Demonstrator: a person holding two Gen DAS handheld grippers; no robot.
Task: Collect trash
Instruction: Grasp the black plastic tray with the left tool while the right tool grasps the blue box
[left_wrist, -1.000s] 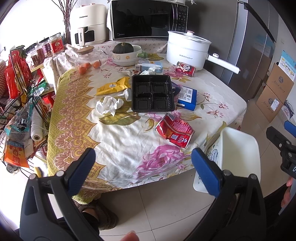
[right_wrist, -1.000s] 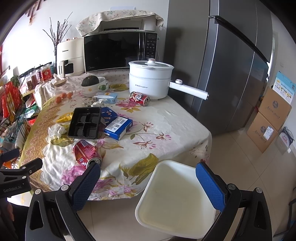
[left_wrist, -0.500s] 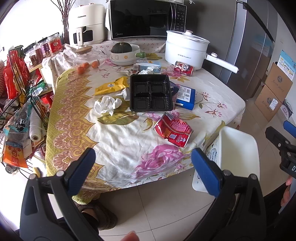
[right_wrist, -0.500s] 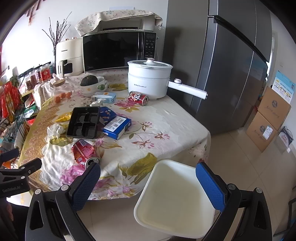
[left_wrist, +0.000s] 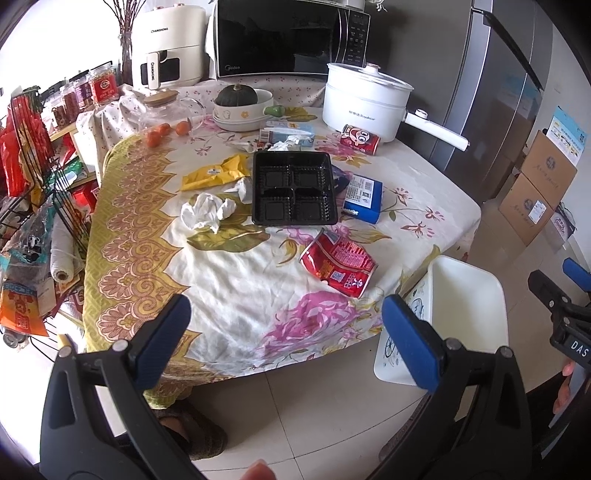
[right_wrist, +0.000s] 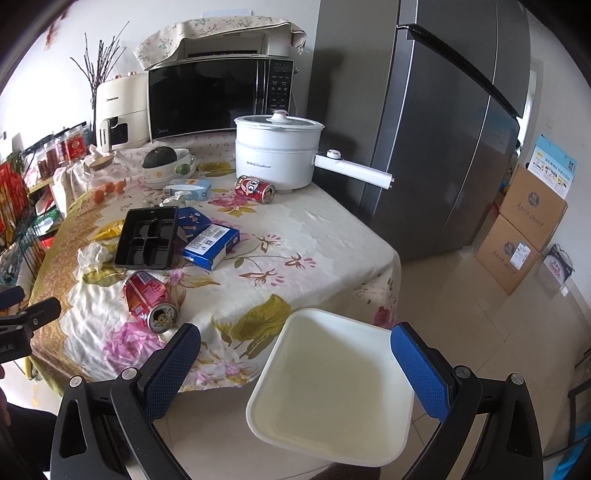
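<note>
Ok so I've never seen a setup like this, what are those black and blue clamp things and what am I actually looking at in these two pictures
Those are two hand-held grippers, one in each of a person's hands, each with a camera looking along its blue-padded fingers. One picture comes from the left gripper, the other from the right gripper. Both are open and hold nothing. Ahead is a table with a flowered cloth, scattered with trash: a crushed red can, crumpled tissue, a black plastic tray, a yellow wrapper, a blue box and a second red can near a white pot. A white bin stands on the floor beside the table.
</note>
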